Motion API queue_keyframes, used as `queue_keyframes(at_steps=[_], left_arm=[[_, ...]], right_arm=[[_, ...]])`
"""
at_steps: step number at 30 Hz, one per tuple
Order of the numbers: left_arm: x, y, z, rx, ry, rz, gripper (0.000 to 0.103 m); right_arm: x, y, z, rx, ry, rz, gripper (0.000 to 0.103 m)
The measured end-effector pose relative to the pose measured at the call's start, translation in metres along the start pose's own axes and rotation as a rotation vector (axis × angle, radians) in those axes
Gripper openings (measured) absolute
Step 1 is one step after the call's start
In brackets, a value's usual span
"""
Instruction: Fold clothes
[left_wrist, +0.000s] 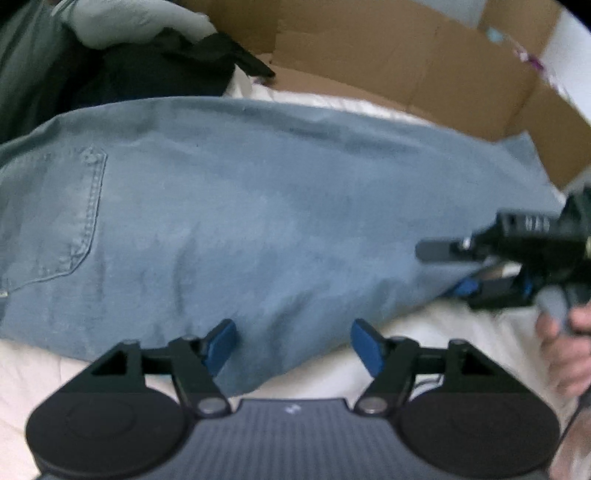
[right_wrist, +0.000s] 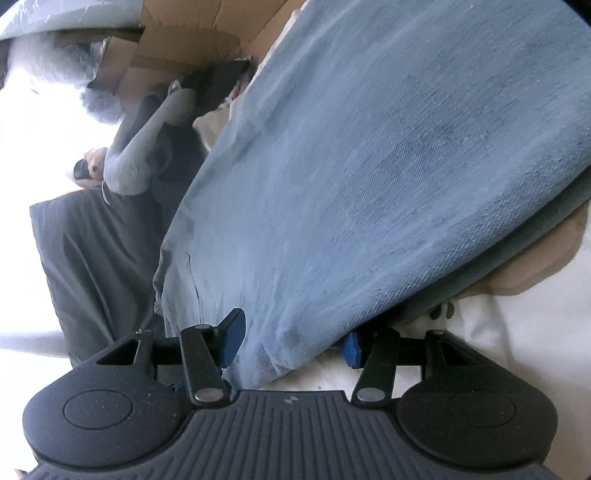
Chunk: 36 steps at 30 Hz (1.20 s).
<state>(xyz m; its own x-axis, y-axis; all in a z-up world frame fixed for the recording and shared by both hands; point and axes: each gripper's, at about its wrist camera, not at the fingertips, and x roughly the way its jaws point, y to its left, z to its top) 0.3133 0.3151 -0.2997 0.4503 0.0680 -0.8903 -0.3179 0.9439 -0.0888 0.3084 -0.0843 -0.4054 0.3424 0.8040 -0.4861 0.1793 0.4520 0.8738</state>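
Matt, coarse-woven blue denim jeans (left_wrist: 258, 206); plain brown, seemingly corrugated cardboard box (left_wrist: 424, 66).

Your left gripper (left_wrist: 293, 347) points down with its two blue pads wide apart, and nothing is pinched between them. Your right gripper (right_wrist: 291, 338) sits low and tilted, with its pads apart and blue cloth lying between them. Your right hand (left_wrist: 565, 347) wraps around its handle.
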Motion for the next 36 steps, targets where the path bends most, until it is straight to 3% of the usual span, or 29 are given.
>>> queue_keyframes(at_steps=[8, 20, 26, 31, 36], left_arm=[[0.016, -0.022, -0.007, 0.158, -0.011, 0.067, 0.076], [0.023, -0.034, -0.013, 0.283, -0.060, 0.122, 0.079], [0.019, -0.020, -0.013, 0.258, -0.097, 0.191, 0.070], [0.010, -0.006, -0.006, 0.217, -0.134, 0.199, 0.056], [0.004, 0.002, 0.000, 0.185, -0.160, 0.213, 0.055]], right_arm=[[0.013, 0.008, -0.004, 0.033, 0.038, 0.038, 0.058], [0.043, 0.030, -0.022, 0.112, 0.133, 0.160, 0.057], [0.039, 0.034, -0.017, 0.101, 0.113, 0.169, 0.057], [0.029, 0.048, -0.007, -0.045, 0.060, 0.088, 0.057], [0.025, 0.047, -0.002, -0.067, 0.010, 0.046, 0.060]])
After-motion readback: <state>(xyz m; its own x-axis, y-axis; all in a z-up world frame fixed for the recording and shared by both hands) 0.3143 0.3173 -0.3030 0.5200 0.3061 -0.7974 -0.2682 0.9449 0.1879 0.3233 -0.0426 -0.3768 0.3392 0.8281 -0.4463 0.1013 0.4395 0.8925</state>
